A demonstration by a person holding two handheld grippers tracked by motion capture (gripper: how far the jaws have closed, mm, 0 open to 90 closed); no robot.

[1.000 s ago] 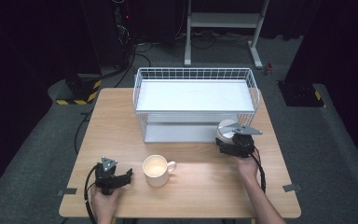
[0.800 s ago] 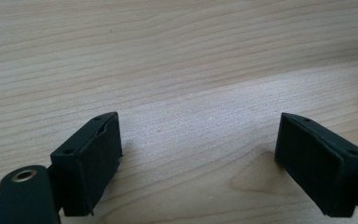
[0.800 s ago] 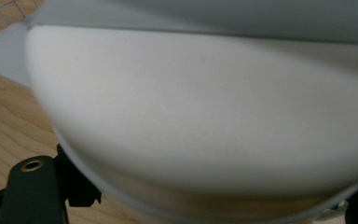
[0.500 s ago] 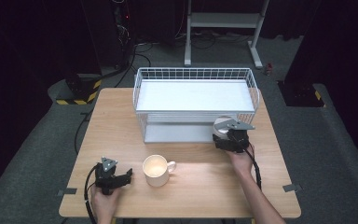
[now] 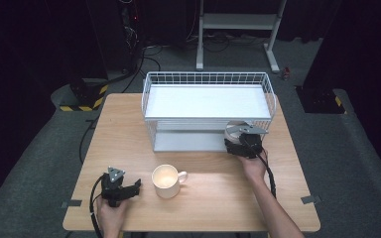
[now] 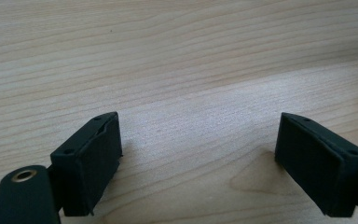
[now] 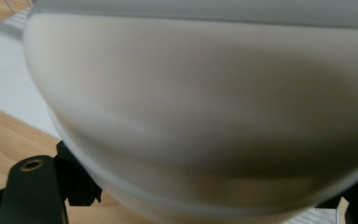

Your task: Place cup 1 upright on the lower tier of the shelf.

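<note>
The right gripper (image 5: 242, 144), jaws wide around a white bowl (image 7: 205, 107) at the wire rack's (image 5: 206, 106) near right corner, seems to hold it just short of the lower shelf, while the left gripper (image 5: 129, 188) rests open and empty, left of the mug (image 5: 166, 181).

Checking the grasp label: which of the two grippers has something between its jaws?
The right gripper, at the white wire rack, closed around a white rounded dish; the left gripper holds nothing over bare wooden table.

Wooden table (image 5: 129, 129): wire rack (image 5: 208, 111), mug (image 5: 167, 181).
</note>
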